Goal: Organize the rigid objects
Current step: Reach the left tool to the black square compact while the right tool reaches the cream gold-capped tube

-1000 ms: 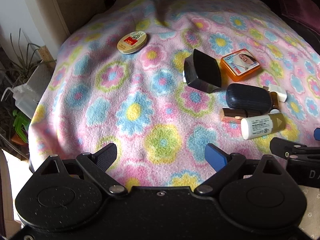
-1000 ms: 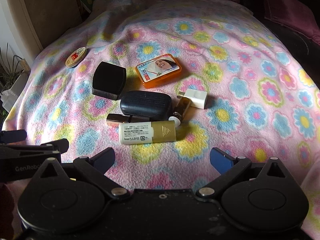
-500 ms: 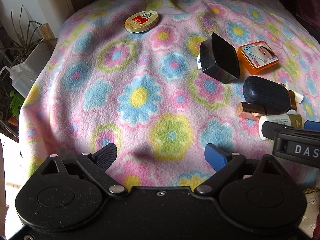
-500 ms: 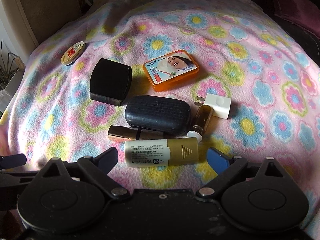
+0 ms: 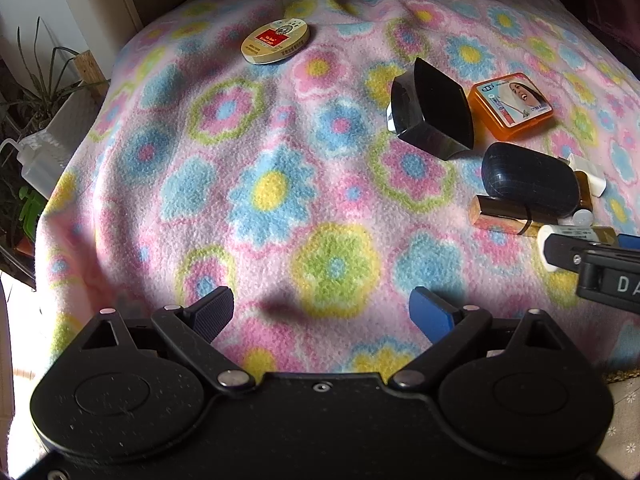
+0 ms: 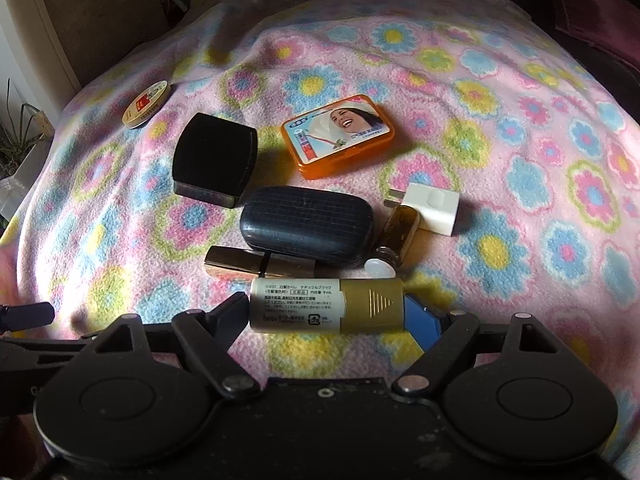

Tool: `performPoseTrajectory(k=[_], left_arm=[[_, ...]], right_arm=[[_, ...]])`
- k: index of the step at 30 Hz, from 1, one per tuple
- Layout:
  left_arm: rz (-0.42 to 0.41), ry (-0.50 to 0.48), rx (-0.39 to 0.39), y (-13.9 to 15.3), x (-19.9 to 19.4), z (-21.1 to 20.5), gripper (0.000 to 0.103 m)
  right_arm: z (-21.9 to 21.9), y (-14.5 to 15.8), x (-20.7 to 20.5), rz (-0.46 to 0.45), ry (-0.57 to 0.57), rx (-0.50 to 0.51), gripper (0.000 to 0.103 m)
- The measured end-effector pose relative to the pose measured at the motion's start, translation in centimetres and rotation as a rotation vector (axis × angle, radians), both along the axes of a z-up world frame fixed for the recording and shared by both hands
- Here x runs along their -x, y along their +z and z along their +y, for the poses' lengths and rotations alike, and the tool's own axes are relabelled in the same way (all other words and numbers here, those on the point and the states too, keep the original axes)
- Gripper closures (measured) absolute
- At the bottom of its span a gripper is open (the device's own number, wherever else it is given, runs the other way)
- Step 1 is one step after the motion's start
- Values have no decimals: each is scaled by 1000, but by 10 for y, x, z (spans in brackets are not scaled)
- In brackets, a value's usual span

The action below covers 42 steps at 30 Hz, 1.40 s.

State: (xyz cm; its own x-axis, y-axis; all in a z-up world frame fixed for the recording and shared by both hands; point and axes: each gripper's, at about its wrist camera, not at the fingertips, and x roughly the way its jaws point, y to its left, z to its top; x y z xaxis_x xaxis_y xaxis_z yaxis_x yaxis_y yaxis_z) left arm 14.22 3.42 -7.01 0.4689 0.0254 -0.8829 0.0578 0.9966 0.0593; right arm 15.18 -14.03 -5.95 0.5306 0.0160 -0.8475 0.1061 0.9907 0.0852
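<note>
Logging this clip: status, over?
Right gripper open, straddling white-and-gold tube. Left gripper open, empty. Gold lipstick close behind tube.

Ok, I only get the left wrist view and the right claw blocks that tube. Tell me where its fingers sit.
Observer: The right claw straddles the white-and-gold tube lengthwise, one finger at each end, jaws open.
Operator: Describe what's behind it.
Observer: A small brown bottle lies between the dark case and the white charger, white cap toward the tube.
Operator: Give me the charger's prongs.
Observer: They point left, toward the case.
</note>
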Motion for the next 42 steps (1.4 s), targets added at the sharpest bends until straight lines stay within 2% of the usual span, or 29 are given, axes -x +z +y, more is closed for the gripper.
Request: performPoseTrajectory(k=[6, 10, 14, 20, 24, 31, 36, 42], left_arm=[[5, -18, 2, -1, 1, -4, 11], [6, -37, -7, 1, 3, -9, 11], [-4, -68, -30, 7, 5, -15, 11], [-85, -138, -70, 35, 8, -36, 11], [-115, -166, -64, 48, -14, -57, 11], [-92, -111, -17, 51, -74, -81, 11], [-65, -113, -42, 38, -100, -101, 11], [-21, -120, -98, 14, -110, -111, 11]], right_arm=[[-33, -4, 9, 2, -102, 38, 20], [-51, -8, 10, 7, -154, -9, 20], [-56, -14, 10, 22, -162, -31, 19], [-55, -18, 8, 29, -146, -25, 18], [-60, -19, 5, 43, -164, -61, 18], [-62, -19, 4, 49, -172, -74, 17], [-62, -19, 3, 54, -176, -73, 17], [-62, -20, 0, 58, -181, -77, 17]])
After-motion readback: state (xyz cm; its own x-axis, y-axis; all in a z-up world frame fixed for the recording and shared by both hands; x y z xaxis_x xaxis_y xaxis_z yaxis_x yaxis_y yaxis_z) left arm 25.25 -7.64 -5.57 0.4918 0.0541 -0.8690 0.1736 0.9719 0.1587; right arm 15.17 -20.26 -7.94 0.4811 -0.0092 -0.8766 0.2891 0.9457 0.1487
